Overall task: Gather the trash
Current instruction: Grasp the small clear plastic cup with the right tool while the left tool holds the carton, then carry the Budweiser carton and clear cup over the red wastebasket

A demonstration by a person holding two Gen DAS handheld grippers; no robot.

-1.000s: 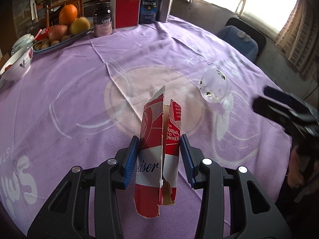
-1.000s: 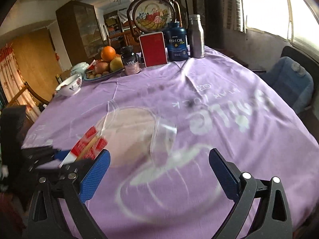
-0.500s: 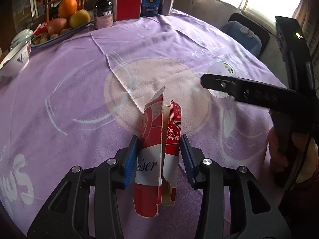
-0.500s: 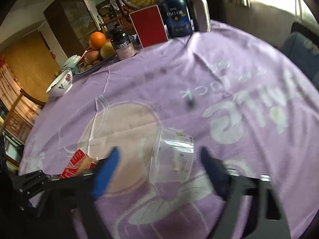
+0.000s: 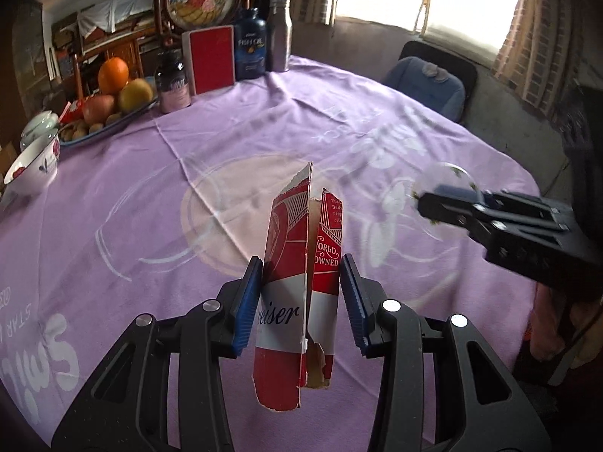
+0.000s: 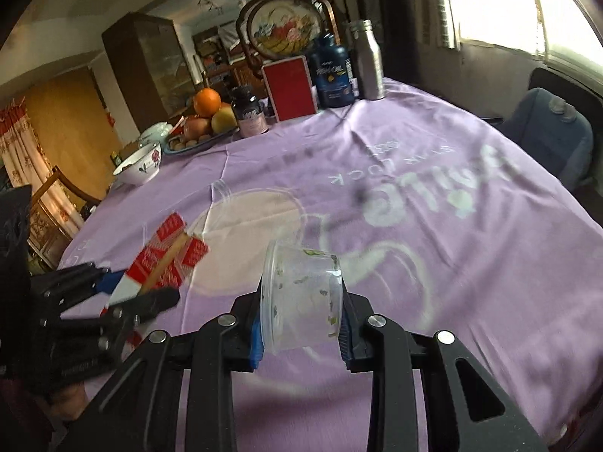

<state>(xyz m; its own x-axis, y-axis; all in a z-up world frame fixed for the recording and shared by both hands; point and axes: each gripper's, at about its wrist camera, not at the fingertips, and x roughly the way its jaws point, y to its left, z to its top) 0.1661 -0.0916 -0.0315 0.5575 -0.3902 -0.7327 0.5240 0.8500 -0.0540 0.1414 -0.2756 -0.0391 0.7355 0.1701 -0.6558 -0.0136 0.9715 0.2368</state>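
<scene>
In the left wrist view the clear plastic cup (image 5: pixel 446 179) is a pale blur half hidden behind the right gripper (image 6: pixel 301 320), and the carton's lettering is cut off to "…eiser" and "WORLD …OWNED". Farther back, a dark blue bottle (image 5: pixel 250 45) reads "FISH OIL". The left gripper (image 5: pixel 299 301) is clamped on the torn red-and-white beer carton (image 5: pixel 297 293), held upright above the purple tablecloth (image 5: pixel 113 196); the right gripper's pads squeeze the cup, speckled with green scraps, lying sideways above the cloth.
</scene>
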